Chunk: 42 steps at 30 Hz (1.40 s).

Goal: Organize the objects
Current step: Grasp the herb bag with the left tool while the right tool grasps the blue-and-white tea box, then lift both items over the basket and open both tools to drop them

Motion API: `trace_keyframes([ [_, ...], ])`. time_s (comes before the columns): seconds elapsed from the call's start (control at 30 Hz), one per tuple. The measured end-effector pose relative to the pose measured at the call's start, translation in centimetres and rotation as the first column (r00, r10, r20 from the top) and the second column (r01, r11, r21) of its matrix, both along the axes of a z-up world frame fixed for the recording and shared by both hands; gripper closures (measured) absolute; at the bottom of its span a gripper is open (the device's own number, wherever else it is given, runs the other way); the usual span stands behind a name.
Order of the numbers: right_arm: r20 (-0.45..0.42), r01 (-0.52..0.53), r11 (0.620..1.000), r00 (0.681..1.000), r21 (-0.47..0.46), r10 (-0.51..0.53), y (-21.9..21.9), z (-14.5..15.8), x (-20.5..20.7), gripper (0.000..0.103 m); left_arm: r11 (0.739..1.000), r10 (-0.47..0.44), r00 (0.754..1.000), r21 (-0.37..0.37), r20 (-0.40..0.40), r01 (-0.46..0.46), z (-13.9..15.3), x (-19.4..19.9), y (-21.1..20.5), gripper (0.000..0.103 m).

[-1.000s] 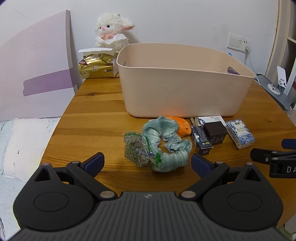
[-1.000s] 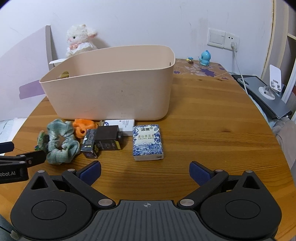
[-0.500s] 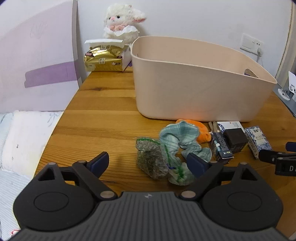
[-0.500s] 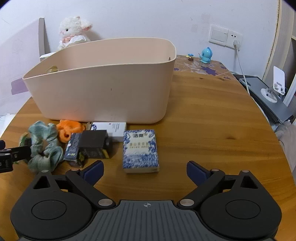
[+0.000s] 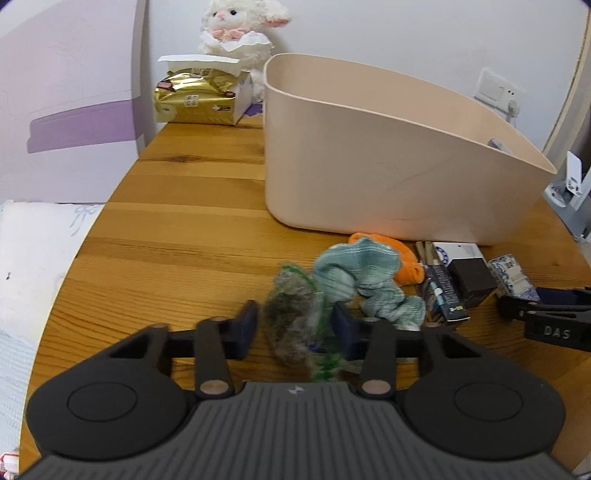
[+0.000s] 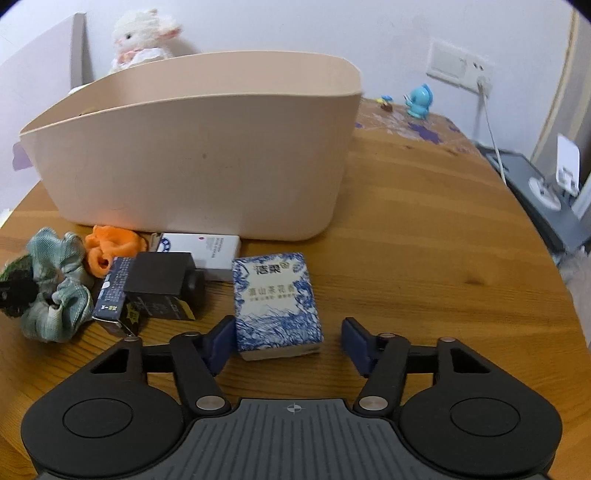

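Observation:
A small clear bag of grey-green dried stuff (image 5: 290, 314) lies on the wooden table (image 5: 184, 240). My left gripper (image 5: 295, 326) is open, with its fingers narrowed closely on both sides of the bag. A green scrunchie (image 5: 354, 273) and an orange scrunchie (image 5: 404, 266) lie just behind it. My right gripper (image 6: 288, 343) is open around the near end of a blue-and-white patterned box (image 6: 275, 299); the left pad is almost touching and the right pad stands a little apart. A beige bin (image 6: 203, 155) stands behind everything.
A black box (image 6: 159, 284), a slim dark blue box (image 6: 114, 291) and a white box (image 6: 207, 247) lie between the scrunchies and the patterned box. A plush lamb (image 5: 240, 33) and a gold tissue pack (image 5: 195, 99) sit at the back left. A bed (image 5: 33, 258) lies past the table's left edge.
Both grippers moved forward and down and narrowed from wide open: the left one around the bag, the right one around the patterned box. The objects stayed in place.

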State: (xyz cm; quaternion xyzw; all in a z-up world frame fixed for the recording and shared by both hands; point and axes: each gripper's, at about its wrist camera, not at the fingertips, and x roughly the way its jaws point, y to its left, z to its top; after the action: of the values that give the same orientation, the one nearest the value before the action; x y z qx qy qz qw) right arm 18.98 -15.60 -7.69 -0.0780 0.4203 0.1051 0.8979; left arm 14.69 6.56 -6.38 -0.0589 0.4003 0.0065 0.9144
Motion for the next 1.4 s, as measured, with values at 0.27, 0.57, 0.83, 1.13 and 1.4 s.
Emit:
trace_keyframes([
  [0.27,0.006,-0.031,0.999,0.999,0.019,0.031,0.1,0.5,-0.7,0.06,1.0,0.014,1.0,-0.024,0.002,-0.013,0.2,-0.3,0.3,0.074],
  [0.57,0.078,-0.016,0.999,0.997,0.049,0.012,-1.7,3.7,-2.8,0.06,0.999,0.041,0.998,-0.029,0.052,-0.039,2.5,-2.8,0.3,0.075],
  [0.83,0.168,-0.018,0.997,0.986,0.081,0.004,-3.0,7.6,-4.1,0.06,0.999,0.037,0.987,0.002,0.155,-0.038,6.4,-4.1,0.1,0.075],
  [1.13,0.305,-0.033,0.995,0.952,0.09,0.005,-3.0,12.2,-2.1,0.06,0.998,-0.021,0.952,0.07,0.306,0.0,11.8,-1.2,-1.6,0.075],
  [1.4,0.343,-0.029,0.995,0.939,0.093,-0.004,-1.3,13.2,2.2,0.06,0.989,-0.088,0.946,0.145,0.313,0.044,12.2,4.9,-4.5,0.075],
])
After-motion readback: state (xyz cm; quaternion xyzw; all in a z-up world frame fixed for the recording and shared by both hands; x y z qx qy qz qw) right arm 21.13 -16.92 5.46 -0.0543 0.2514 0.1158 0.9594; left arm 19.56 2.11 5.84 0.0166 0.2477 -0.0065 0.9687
